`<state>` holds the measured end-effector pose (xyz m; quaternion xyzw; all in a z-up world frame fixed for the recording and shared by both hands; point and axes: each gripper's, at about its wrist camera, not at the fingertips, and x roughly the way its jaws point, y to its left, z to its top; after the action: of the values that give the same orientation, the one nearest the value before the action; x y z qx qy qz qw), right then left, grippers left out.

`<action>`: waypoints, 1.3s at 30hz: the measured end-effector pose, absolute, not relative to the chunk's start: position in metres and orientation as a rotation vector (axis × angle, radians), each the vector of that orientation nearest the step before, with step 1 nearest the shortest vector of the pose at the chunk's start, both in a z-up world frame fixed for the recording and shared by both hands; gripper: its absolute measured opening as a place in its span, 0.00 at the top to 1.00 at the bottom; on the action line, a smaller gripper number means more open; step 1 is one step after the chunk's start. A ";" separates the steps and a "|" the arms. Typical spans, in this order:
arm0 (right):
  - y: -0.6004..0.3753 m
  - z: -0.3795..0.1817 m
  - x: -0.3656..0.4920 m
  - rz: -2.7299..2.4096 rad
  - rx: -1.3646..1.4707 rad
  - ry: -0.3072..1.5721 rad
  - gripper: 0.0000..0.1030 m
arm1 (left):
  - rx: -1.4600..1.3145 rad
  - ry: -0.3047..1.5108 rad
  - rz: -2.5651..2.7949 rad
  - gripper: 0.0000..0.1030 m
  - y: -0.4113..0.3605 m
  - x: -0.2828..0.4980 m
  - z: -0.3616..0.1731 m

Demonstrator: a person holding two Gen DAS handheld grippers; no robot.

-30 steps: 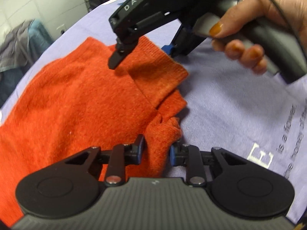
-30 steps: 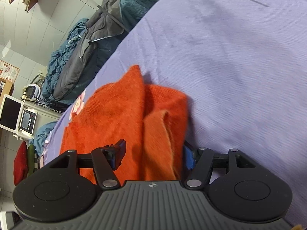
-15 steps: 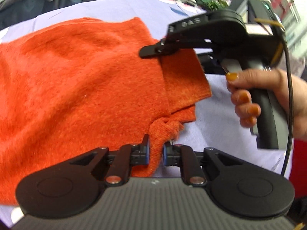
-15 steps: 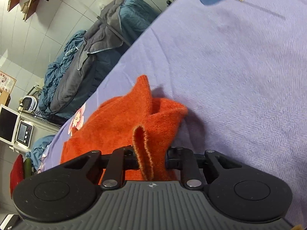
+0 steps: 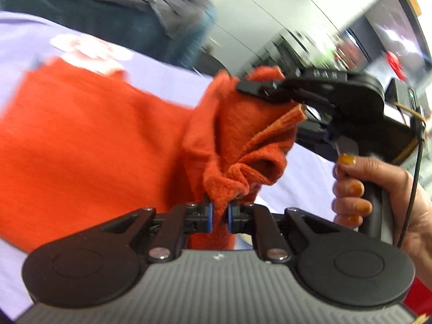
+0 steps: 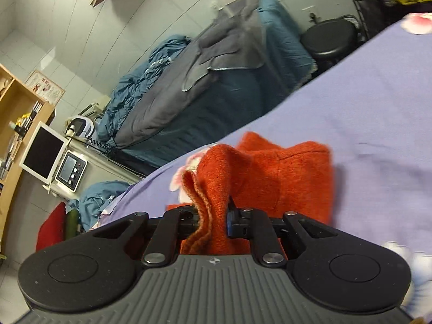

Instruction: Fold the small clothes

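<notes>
The orange knit garment (image 5: 89, 145) lies on the lavender sheet (image 6: 364, 102), one edge bunched and lifted off it. The left gripper (image 5: 218, 213) pinches a gathered fold at 6 o'clock of its view. The right gripper (image 6: 213, 216) is clamped on another doubled edge; from the left wrist it appears at 2 o'clock, held by a hand (image 5: 378, 189) with orange nails.

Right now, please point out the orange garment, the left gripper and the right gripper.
orange garment (image 5: 81, 145), left wrist view, flat body part.
left gripper (image 5: 218, 214), left wrist view, between fingertips.
right gripper (image 6: 213, 220), right wrist view, between fingertips.
</notes>
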<state>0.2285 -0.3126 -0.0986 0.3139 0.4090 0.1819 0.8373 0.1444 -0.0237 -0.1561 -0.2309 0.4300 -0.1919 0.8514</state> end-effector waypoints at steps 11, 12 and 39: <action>-0.188 -0.114 0.252 0.512 0.537 0.933 0.79 | -0.484 0.873 -0.142 0.92 0.082 0.138 -0.159; -0.181 -0.114 0.253 0.516 0.525 0.940 0.79 | -0.473 0.874 -0.136 0.92 0.085 0.135 -0.160; -0.205 -0.102 0.206 0.481 0.277 0.949 0.35 | -0.674 0.952 -0.129 0.90 0.117 0.150 -0.216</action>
<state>0.2065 -0.2047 -0.1018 0.1318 0.4510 0.2287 0.8526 0.1498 0.1175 -0.2164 -0.3180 0.4492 -0.0611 0.8327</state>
